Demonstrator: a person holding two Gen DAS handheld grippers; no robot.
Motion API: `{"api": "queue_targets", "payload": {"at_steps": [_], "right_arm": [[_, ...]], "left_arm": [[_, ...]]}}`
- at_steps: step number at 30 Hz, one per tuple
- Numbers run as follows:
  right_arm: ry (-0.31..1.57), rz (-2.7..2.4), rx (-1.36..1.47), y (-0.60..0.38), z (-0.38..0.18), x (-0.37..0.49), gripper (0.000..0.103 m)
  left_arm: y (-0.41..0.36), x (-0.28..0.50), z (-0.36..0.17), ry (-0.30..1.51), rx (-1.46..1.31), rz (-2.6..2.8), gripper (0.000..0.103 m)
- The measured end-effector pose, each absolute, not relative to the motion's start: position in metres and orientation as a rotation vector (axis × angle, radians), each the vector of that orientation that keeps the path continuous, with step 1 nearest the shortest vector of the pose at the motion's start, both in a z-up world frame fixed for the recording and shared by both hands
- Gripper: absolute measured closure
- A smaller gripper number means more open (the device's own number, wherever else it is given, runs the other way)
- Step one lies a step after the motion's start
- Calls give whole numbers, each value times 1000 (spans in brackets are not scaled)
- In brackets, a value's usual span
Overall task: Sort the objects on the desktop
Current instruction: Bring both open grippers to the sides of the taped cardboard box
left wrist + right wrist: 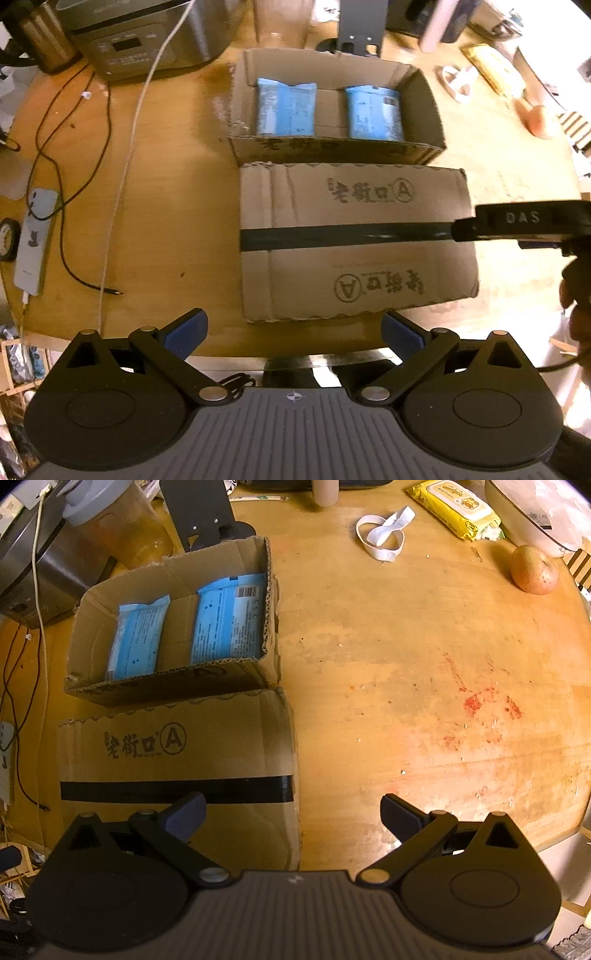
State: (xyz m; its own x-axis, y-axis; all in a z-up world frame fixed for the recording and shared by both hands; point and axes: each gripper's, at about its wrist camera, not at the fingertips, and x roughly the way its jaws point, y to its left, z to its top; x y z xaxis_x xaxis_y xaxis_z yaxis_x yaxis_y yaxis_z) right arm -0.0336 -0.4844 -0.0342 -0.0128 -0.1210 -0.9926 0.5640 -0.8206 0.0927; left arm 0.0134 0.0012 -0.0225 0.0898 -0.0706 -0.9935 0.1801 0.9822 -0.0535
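Over on the far left of the round wooden table (pixel 166 206), a phone (pixel 35 240) lies among loose cables near the edge, beside a grey appliance (pixel 147 40) at the back. These look like candidates for tidying, though I cannot tell which item is meant next. The left gripper (pixel 293 330) hovers at the near rim with its blue-padded fingers spread wide and nothing between them. In front of it sits a closed cardboard box (pixel 354 240) with a black tape strip, and just behind that, touching or nearly so, an open cardboard box (pixel 421 96) holding two blue packets (pixel 286 107) side by side. So I judge part of the sorting is already done. Further right, the right gripper (pixel 293 814) hangs over the closed box's right edge and bare tabletop, jaws likewise wide apart and empty. Beyond it, well apart from the boxes, remain a white elastic band (pixel 382 531), a yellow wipes pack (pixel 452 507) and an apple (pixel 533 570). For the next pick, whichever gripper goes should come in low and square, straddle the item fully before closing, and lift clear of the open box's wall before lowering inside. The round apple could roll, and the limp band could slip out.
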Motion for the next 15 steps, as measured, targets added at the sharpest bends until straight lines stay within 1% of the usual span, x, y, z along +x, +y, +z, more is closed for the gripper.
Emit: {"api": "queue_targets", "payload": {"at_steps": [15], "right_arm": [[475, -1875, 1762, -481, -34, -30, 0]], "left_arm": [[13, 31, -25, 1445, 75, -113, 0]]}}
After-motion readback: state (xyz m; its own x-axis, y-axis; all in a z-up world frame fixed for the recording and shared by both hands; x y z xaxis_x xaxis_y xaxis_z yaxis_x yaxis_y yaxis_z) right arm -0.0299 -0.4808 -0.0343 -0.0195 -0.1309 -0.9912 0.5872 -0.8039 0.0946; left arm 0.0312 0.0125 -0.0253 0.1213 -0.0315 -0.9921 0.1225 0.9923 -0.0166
